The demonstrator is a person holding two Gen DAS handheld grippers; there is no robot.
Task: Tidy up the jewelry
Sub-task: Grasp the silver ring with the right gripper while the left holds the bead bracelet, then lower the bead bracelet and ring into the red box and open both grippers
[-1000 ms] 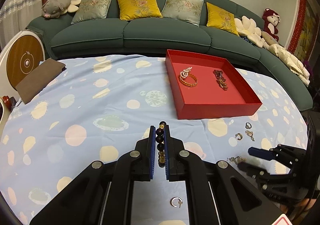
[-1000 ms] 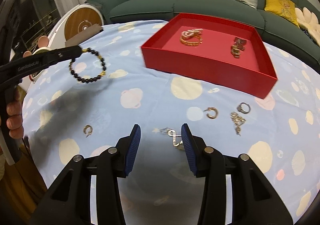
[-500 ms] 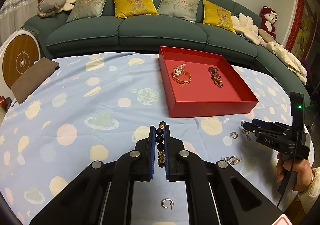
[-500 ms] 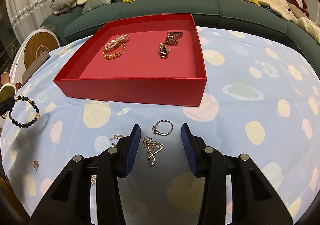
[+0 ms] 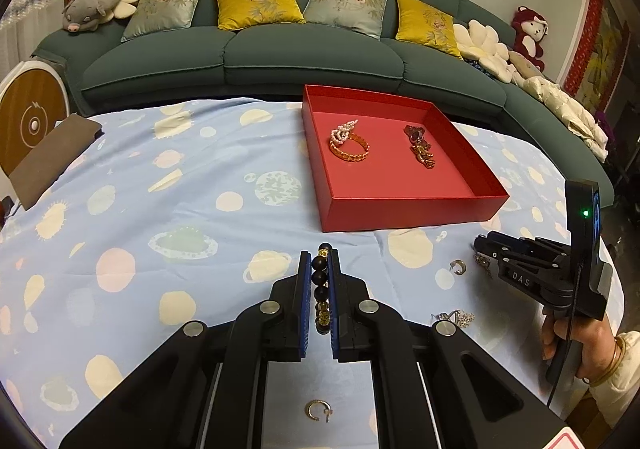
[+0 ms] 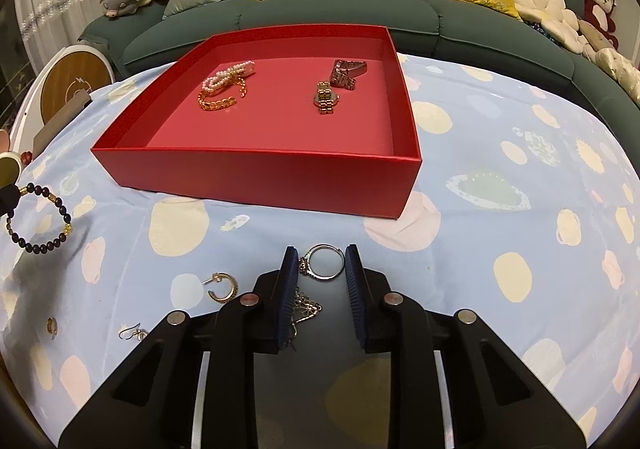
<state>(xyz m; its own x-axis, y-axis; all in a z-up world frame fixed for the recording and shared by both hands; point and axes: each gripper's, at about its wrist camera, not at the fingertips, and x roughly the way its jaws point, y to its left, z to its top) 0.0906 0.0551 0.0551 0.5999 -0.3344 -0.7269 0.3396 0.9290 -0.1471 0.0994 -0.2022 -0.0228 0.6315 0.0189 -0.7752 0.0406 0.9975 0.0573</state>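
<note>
I am pinching the bead bracelet (image 5: 322, 289) in my left gripper (image 5: 319, 281) while my right gripper (image 6: 322, 269) is closing around a ring (image 6: 325, 262).

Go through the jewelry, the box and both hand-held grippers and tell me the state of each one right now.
Left hand-held gripper: shut on the beaded bracelet.
Beaded bracelet: hanging above the cloth.
Right hand-held gripper: closing, pads either side of the ring.
Ring: lying on the cloth.
Red box: open, holding bracelets and watches.
Hoop earring: loose on the cloth.
</note>
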